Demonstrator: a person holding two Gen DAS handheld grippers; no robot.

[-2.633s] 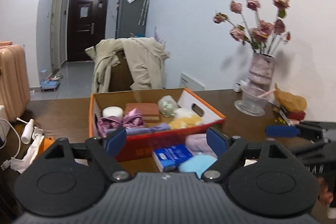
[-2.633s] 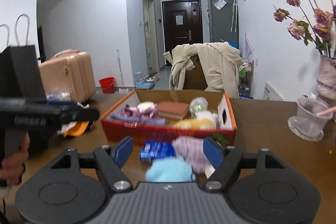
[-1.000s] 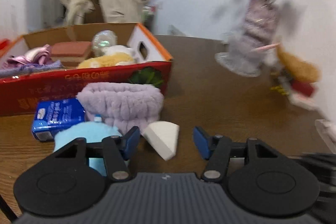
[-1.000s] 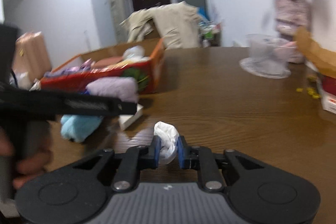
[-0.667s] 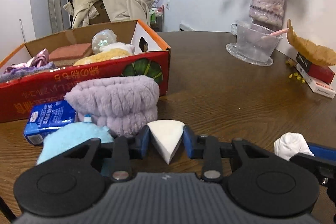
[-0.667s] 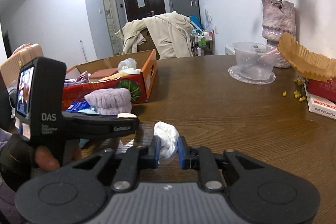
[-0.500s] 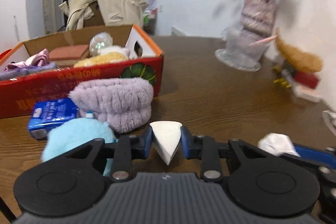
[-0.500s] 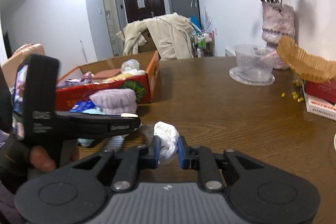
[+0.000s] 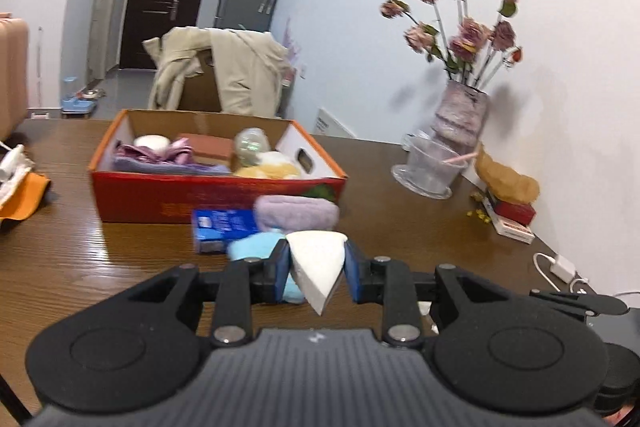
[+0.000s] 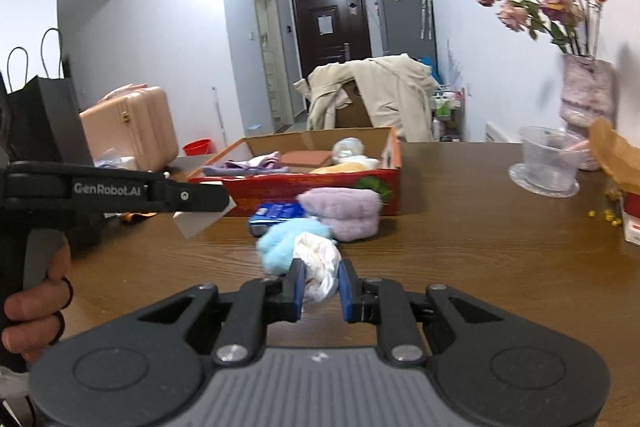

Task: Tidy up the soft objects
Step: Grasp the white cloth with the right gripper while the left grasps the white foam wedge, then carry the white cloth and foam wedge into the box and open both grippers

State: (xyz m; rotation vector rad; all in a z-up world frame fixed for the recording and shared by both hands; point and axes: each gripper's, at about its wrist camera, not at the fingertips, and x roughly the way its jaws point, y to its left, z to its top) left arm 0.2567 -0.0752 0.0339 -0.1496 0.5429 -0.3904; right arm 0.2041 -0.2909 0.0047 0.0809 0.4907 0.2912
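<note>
1. The blue puff sits half hidden behind the left tool; a blue pack is blurred.
2. Left tool clamps a white wedge at lower centre; right tool pinches a white wad — both clear of the tabletop.
3. Box at mid frame, lilac roll just before it — bare tabletop to the right.
</note>
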